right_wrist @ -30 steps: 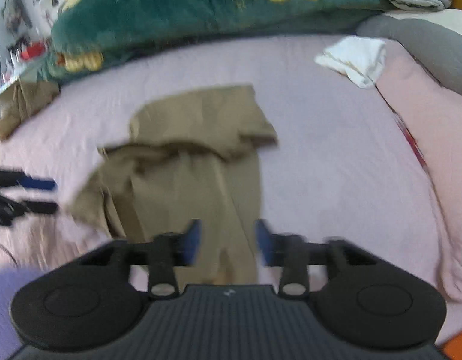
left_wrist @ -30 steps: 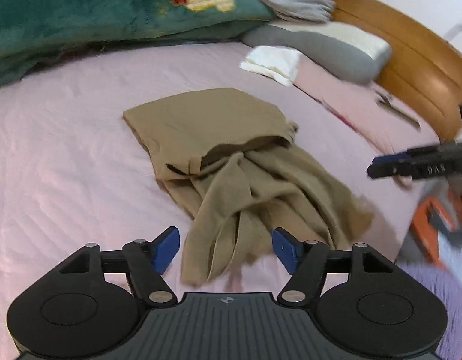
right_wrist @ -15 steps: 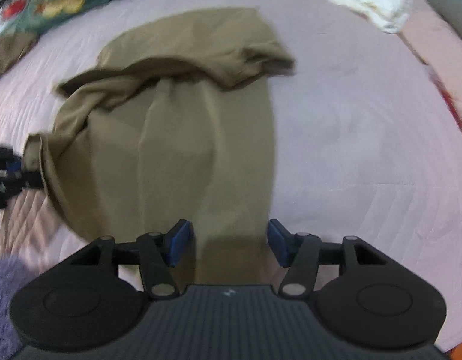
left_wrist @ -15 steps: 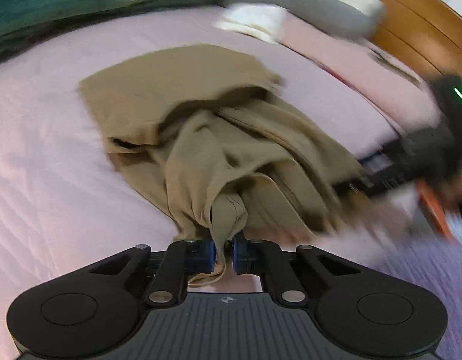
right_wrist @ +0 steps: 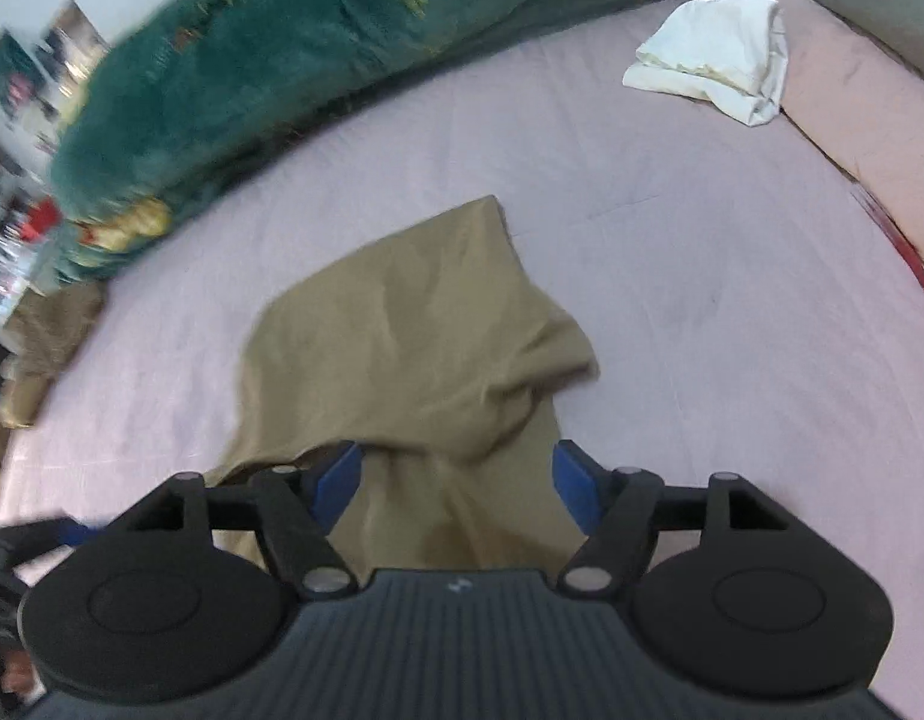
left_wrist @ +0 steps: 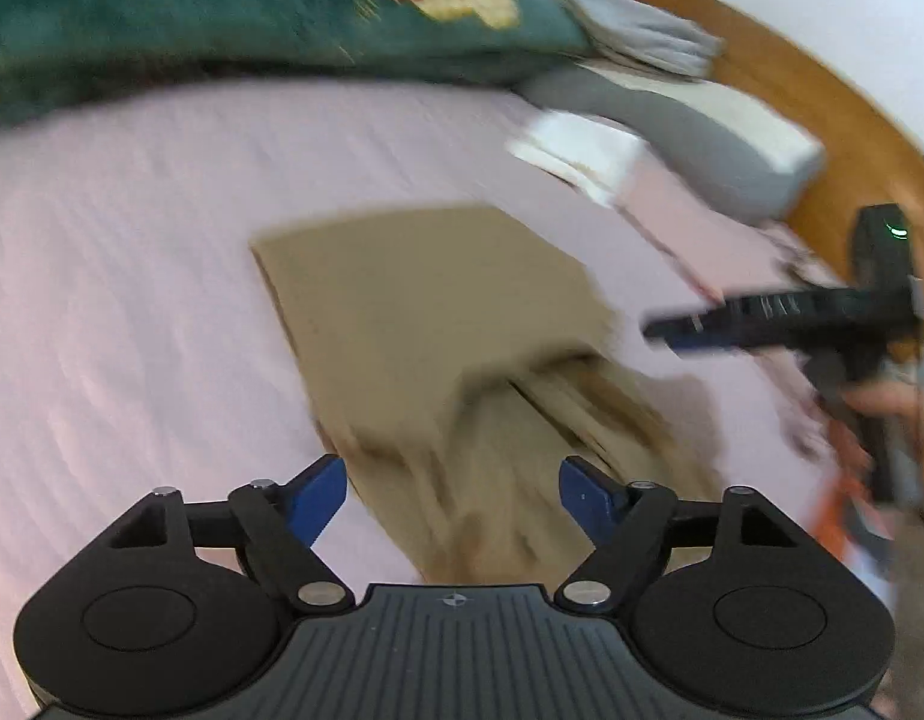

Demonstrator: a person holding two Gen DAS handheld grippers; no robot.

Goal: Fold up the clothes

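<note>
A khaki garment [left_wrist: 432, 312] lies partly folded on the pink bed sheet [left_wrist: 132, 240], its upper half flat and its lower half bunched in pleats. My left gripper [left_wrist: 453, 492] hovers over the garment's near end; its jaws are opening, with cloth below them but not pinched. In the right wrist view the garment [right_wrist: 402, 348] runs under my right gripper [right_wrist: 456, 474], whose jaws are also opening, the blue pads clear of the cloth. The right gripper [left_wrist: 672, 333] shows at the right of the left wrist view, held by a hand. The left gripper [right_wrist: 42, 531] peeks in at the lower left.
A dark green plush blanket [left_wrist: 222, 6] lies along the far side of the bed. A folded white cloth [right_wrist: 714, 60], a grey pillow [left_wrist: 702, 132] and a grey garment [left_wrist: 642, 30] sit near the wooden headboard [left_wrist: 822, 108]. More khaki cloth [right_wrist: 48, 324] lies at the bed's left edge.
Half a second ago my left gripper was shut on a fold of the garment; it has let go, opened wide and drawn back. My right gripper has opened wider and moved over the garment.
</note>
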